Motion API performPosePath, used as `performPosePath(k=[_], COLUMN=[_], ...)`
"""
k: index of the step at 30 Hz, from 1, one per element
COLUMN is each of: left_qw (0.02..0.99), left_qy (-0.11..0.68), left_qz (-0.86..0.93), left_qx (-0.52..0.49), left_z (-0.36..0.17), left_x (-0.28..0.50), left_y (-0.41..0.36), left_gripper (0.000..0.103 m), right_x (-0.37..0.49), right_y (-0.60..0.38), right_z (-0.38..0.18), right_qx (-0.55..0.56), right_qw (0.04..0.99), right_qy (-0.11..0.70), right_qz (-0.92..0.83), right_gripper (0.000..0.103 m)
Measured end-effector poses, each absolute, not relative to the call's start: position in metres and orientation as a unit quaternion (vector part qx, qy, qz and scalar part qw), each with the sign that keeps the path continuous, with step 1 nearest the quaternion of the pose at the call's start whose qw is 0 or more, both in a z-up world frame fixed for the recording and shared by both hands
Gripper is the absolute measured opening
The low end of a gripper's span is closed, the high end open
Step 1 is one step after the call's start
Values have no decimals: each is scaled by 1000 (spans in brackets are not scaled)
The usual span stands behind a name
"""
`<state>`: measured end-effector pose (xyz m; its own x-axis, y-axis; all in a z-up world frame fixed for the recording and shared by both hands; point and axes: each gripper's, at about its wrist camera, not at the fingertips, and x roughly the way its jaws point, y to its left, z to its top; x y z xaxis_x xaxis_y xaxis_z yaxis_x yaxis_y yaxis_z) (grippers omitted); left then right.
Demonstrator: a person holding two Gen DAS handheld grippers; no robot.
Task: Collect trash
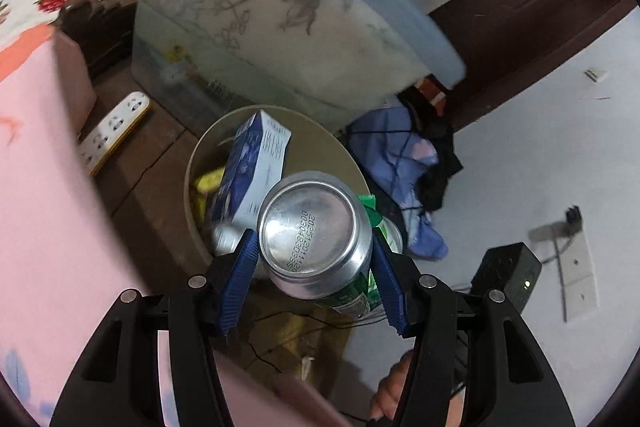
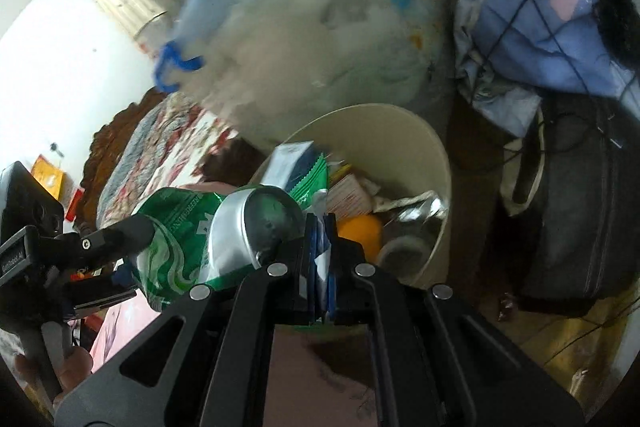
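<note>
My left gripper (image 1: 314,255) is shut on a green and silver drink can (image 1: 316,233), bottom end facing the camera, held just above the beige trash bin (image 1: 320,139). The bin holds a blue and white box (image 1: 252,171), a yellow item and other trash. In the right wrist view the same can (image 2: 240,231) sits left of my right gripper (image 2: 320,227), whose blue pads are shut on a green and white wrapper (image 2: 316,179) over the bin (image 2: 424,163).
A clear storage box with a blue handle (image 1: 256,23) stands behind the bin. A power strip (image 1: 116,127) lies on the wooden floor at left. Blue and black clothes (image 1: 404,163) are piled at right. A black suitcase (image 2: 576,211) stands right of the bin.
</note>
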<state>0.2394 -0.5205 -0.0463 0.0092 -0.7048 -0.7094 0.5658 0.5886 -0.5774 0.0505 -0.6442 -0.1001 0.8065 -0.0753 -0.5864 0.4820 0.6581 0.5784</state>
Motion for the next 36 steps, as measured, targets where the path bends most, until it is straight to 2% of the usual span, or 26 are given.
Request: performPosePath(k=[2,4,6,8,18,26,29,32,36], left_qw=[708,714,725,737,724,722,741,764,782], left_qy=[545,540,532,525,512,487,448,414,388], left_qz=[-444,-441,-432,-420,-456,-487,-498,-494,-487], left_qx=[-66,-66,-67,-71,-79,-66,-38,-21,-37], left_z=[-49,-49,-48,-46,-33,-11,5,19,35], left_x=[245,249,252,255,246,217,192,170,144], left_y=[-533,-540,-542,-539,-531,-495,-464,-428,-367], left_gripper=[53,58,76,84,79,78,79,86,89], right_x=[55,65,71,71,40,16,-2,-21,-44], right_y=[-657,-670,-674,-674,-648,-602,-582,-561,-529], right_z=[-104,-107,-108,-105,-70,-67,-69,-70,-65], right_qx=[389,393,388,377,334,334,358,385,399], right_qw=[868,864,864,869,900,905,899,890,887], right_qy=[265,273,280,270,193,212,212,210,204], right_qz=[-159,-154,-156,-174,-201,-157,-138,-125,-111], right_gripper=[9,11,28,79,78,75,76,76,76])
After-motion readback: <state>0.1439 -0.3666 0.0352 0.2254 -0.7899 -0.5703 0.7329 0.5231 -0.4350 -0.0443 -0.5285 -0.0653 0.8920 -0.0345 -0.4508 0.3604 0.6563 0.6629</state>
